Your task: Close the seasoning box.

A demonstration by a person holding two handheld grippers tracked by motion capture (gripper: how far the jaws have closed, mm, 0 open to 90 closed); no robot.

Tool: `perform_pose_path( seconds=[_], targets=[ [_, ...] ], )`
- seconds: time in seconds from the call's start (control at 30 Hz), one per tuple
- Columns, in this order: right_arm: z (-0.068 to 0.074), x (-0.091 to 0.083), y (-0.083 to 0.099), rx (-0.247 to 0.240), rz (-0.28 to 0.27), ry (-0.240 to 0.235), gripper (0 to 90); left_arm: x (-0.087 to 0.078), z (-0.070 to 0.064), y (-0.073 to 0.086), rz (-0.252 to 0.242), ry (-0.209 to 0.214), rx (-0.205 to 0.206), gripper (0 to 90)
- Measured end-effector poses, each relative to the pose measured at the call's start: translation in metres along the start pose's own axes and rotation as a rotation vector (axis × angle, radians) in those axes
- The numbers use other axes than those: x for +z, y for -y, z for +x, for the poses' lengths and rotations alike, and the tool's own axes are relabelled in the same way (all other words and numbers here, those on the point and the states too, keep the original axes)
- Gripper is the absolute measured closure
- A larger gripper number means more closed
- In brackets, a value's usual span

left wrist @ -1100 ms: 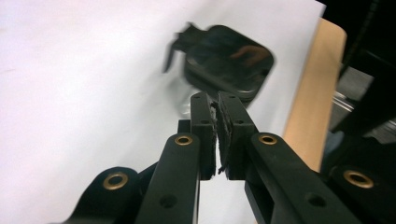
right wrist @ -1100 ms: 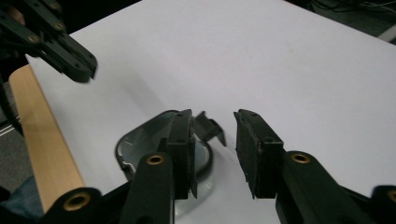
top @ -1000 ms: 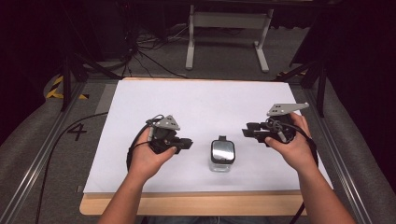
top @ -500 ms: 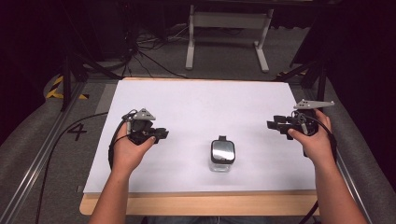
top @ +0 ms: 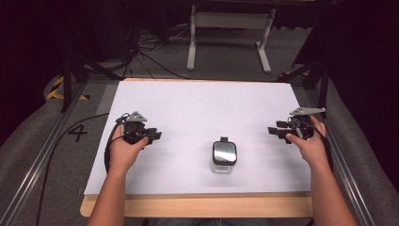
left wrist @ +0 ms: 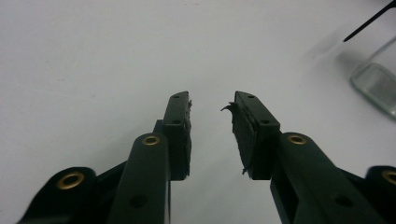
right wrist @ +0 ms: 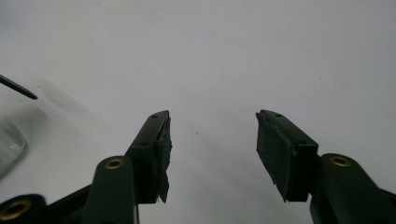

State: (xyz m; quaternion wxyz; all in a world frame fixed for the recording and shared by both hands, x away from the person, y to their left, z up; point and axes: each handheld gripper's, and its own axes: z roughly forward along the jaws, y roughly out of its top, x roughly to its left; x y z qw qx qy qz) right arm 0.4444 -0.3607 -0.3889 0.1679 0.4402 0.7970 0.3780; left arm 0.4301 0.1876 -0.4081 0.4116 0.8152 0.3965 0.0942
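Observation:
A small clear glass jar with a dark lid [top: 224,155] stands on the white table sheet [top: 207,108], near the front middle. A hand holds my left gripper [top: 156,135] well to the jar's left, its jaws open and empty over bare sheet [left wrist: 212,105]. The jar's glass edge [left wrist: 376,79] shows at the right of the left gripper view. Far to the jar's right, another hand holds my right gripper [top: 274,131], open with nothing between its jaws [right wrist: 212,122]. A sliver of the jar [right wrist: 9,142] sits at the left edge of the right gripper view.
The sheet lies on a wooden tabletop [top: 197,206] with metal rails [top: 42,165] along both sides. A white frame stand [top: 228,28] and cables lie on the floor beyond the table. A black cable [top: 61,136] trails left off the sheet.
Both grippers have moved outward, away from the jar: the left one to the left, the right one to the right. The jar has stayed in place.

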Motion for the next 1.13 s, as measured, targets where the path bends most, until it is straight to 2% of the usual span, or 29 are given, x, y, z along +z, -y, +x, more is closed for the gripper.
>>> perform_pose_path(
  seconds=[0.07,0.2,0.33,0.37,0.57,0.63,0.7,0.73,0.8,0.87,1.13],
  targets=[
    [-0.004,0.006,0.004,0.020,0.005,0.001,46.3,0.003,0.005,0.003,0.011,-0.003,-0.010,65.9],
    [-0.013,0.015,0.013,0.011,-0.003,0.016,47.4,0.008,0.012,0.011,0.014,-0.005,-0.026,62.6],
    [-0.018,0.024,0.020,-0.007,-0.035,0.003,46.6,0.015,0.019,0.017,-0.006,-0.025,0.005,55.5],
    [-0.018,0.025,0.021,-0.011,-0.037,-0.003,46.4,0.018,0.020,0.019,-0.008,-0.023,0.000,55.2],
    [-0.015,0.030,0.028,-0.020,-0.047,-0.010,46.4,0.026,0.021,0.024,0.008,-0.021,0.000,51.9],
    [-0.013,0.032,0.031,-0.027,-0.024,-0.012,46.1,0.028,0.020,0.024,0.019,-0.010,0.017,51.3],
    [-0.010,0.035,0.034,-0.036,0.000,-0.016,46.1,0.031,0.018,0.024,0.037,-0.008,0.012,49.7],
    [-0.009,0.036,0.035,-0.041,0.006,-0.019,46.0,0.031,0.019,0.024,0.038,-0.003,0.034,49.3],
    [-0.008,0.038,0.035,-0.047,0.006,-0.021,45.3,0.031,0.020,0.025,0.039,-0.002,0.035,49.1],
    [-0.005,0.039,0.034,-0.052,0.006,-0.026,45.3,0.031,0.021,0.026,0.045,0.007,0.019,48.8],
    [-0.002,0.041,0.032,-0.061,0.007,-0.026,44.0,0.029,0.016,0.023,0.024,0.001,0.020,46.8]
  ],
)
